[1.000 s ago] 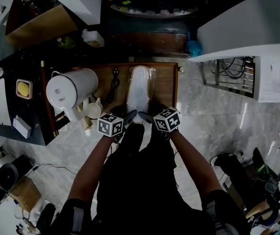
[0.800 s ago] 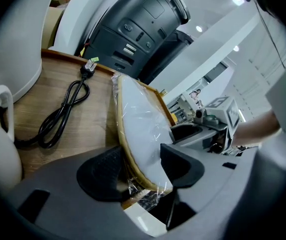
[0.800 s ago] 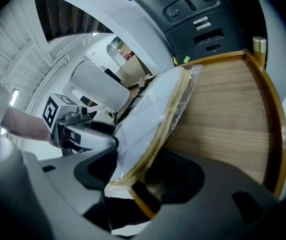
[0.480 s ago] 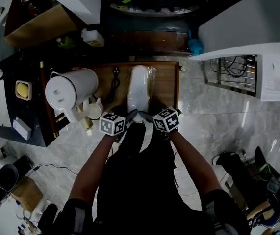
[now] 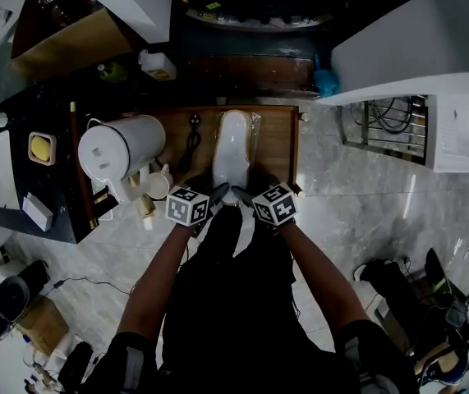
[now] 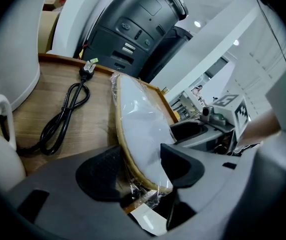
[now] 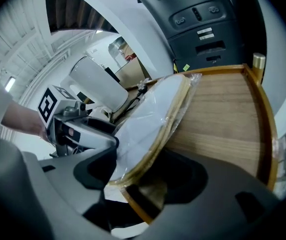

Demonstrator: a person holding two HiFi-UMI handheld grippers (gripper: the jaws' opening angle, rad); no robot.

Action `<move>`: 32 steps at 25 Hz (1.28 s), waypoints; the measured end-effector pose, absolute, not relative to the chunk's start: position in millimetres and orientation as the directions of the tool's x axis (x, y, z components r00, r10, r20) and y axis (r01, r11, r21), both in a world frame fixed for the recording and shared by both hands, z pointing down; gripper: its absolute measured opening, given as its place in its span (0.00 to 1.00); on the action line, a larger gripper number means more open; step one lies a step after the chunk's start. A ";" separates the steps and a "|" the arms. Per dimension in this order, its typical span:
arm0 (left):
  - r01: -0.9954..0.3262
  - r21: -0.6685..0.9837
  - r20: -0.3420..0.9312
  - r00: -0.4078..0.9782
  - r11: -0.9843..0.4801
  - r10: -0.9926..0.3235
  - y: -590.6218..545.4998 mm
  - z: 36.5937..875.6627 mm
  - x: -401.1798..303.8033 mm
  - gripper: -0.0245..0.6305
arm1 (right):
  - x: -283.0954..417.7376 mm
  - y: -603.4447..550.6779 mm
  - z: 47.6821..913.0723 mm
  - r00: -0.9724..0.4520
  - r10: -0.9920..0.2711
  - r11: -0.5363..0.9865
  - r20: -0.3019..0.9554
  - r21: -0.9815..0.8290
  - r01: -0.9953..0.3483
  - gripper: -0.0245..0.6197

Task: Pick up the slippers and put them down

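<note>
Two grippers are hovering side by side at the near end of a pack of slippers (image 5: 234,150). The pack is lying lengthwise on the wooden counter (image 5: 275,142) in the centre of the head view, wrapped in clear film with a white face up. Its heel end is reaching the counter's lower edge. There the marker cubes (image 5: 188,207) and dark jaws are covering it, so contact is hard to make out from above.

The left gripper (image 6: 141,166) is standing wide open, with its dark pads (image 6: 102,176) straddling the heel end. One pad is sitting just beside the tan rim at the lower left and the other is lying over the white face at the lower right. Neither is visibly squeezing the film.

The right gripper (image 7: 140,171) is spread just as wide, with one pad over the white face and the other below the tan rim. A strip of the counter's edge is showing in the gap, and nothing is clamped.

Only one white face is showing, so the number of slippers inside the wrap cannot be told. A white label (image 6: 148,224) is peeking from under crumpled film at the bottom of the left gripper view, half hidden by the gripper body.

A black cable (image 6: 62,116) is lying looped on the counter left of the slippers. A white jug (image 5: 119,148) is standing further left and is cut off at the edge of the left gripper view. A dark grey machine (image 6: 132,29) is rising behind the counter, and what kind it is cannot be made out.
</note>
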State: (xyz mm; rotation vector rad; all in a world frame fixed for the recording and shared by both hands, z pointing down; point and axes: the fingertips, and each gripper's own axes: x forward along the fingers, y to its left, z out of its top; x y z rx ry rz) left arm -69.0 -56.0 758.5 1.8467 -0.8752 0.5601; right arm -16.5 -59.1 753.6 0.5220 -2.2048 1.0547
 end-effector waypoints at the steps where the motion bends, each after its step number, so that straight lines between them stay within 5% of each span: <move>1: -0.774 0.577 0.704 0.633 -0.261 -0.321 -56.3 757.6 -68.7 0.41 | -16.0 -59.5 752.7 -0.719 -0.081 0.606 0.690 -0.538 -0.586 0.46; 20: -0.828 0.482 0.677 0.560 -0.287 -0.478 -70.3 711.4 -90.7 0.43 | -17.2 -54.1 700.8 -0.731 -0.116 0.692 0.673 -0.473 -0.545 0.50; 24: -0.806 0.502 0.636 0.590 -0.313 -0.498 -70.9 690.3 -85.6 0.42 | -17.3 -51.6 685.1 -0.747 -0.118 0.709 0.654 -0.471 -0.525 0.28; 27: -0.785 0.517 0.593 0.617 -0.343 -0.517 -68.1 670.8 -82.3 0.30 | -11.9 -52.7 671.6 -0.741 -0.154 0.722 0.654 -0.438 -0.536 0.10; 30: -0.791 0.490 0.551 0.606 -0.366 -0.573 -67.0 648.6 -86.2 0.08 | -8.2 -52.7 657.4 -0.736 -0.185 0.744 0.651 -0.397 -0.538 0.05; 32: -0.800 0.466 0.529 0.594 -0.378 -0.606 -66.5 634.0 -88.5 0.06 | -6.0 -50.9 644.6 -0.742 -0.194 0.753 0.642 -0.387 -0.532 0.05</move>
